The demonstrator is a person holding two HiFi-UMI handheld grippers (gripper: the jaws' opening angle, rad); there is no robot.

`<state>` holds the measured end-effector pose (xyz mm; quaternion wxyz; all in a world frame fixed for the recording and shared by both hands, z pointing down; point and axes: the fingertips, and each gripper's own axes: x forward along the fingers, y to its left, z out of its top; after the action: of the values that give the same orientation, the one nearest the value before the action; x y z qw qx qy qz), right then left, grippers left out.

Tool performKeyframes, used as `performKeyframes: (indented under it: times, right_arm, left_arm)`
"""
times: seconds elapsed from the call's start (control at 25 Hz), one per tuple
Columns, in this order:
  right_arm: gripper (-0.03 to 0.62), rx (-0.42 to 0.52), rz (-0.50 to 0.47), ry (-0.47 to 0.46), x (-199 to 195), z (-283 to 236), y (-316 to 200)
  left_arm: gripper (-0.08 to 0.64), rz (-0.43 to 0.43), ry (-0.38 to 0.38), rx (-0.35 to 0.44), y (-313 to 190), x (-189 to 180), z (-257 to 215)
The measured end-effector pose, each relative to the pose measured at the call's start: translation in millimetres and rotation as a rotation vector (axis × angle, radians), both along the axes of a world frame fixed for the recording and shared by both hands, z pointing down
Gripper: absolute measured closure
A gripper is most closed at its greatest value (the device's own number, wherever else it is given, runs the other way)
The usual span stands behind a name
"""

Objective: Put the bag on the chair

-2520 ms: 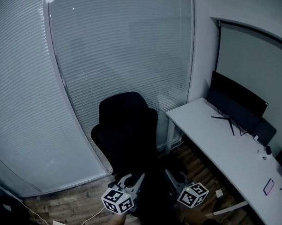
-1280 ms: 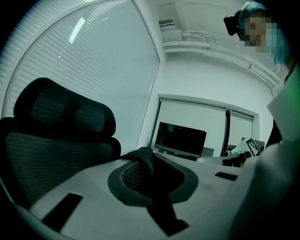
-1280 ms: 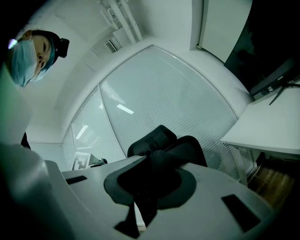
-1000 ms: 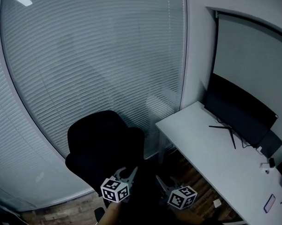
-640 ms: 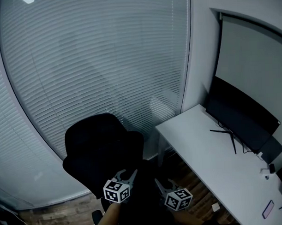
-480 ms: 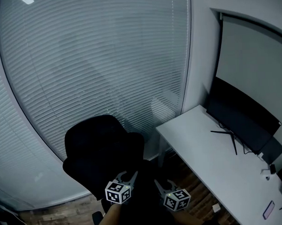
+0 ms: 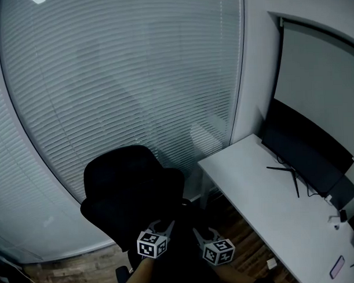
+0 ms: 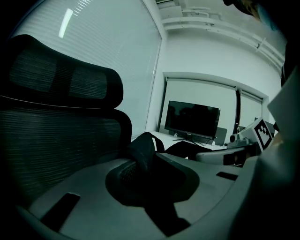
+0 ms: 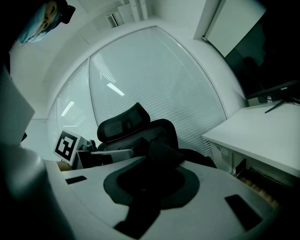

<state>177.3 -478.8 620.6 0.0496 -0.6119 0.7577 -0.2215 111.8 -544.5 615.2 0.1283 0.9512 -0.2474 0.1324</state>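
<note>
A black office chair (image 7: 129, 180) stands before the window blinds; its mesh back fills the left of the left gripper view (image 8: 56, 117). The black bag (image 7: 183, 242) hangs dark between my two grippers, just in front of the chair's seat. My left gripper (image 7: 166, 225) holds a black strap of the bag (image 8: 143, 150) between its jaws, which are opening slightly. My right gripper (image 7: 200, 231) is shut on another black strap (image 9: 161, 152). The bag's body (image 9: 199, 158) shows beyond it. In each gripper view the other gripper's marker cube shows to the side.
A white desk (image 7: 272, 198) runs along the right wall with a dark monitor (image 7: 305, 151) on it and a phone (image 7: 334, 268) near its front end. Blinds (image 7: 105, 82) cover the curved window behind the chair. Wood floor (image 7: 250, 251) shows under the desk.
Both grippers have drifted a little lower and closer together in front of the chair, still carrying the bag. The view has shifted slightly to the left.
</note>
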Motion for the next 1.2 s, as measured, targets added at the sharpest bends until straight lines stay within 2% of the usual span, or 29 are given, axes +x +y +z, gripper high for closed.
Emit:
performKeyframes:
  times: [0.2,0.68,1.2]
  right_arm:
    - [0.525,-0.012,0.021,0.001,8,4,1]
    - [0.416,-0.052,0.08,-0.001,7,8,24]
    - [0.385,-0.042,0.148,0.015,1,2,62]
  left_arm:
    - [0.466,-0.031,-0.023,-0.013,1,-2,9]
    - [0.322,-0.084,-0.094,-0.1,19,-30,28]
    - [0.273,-0.119,-0.099,-0.124,52,-60,36]
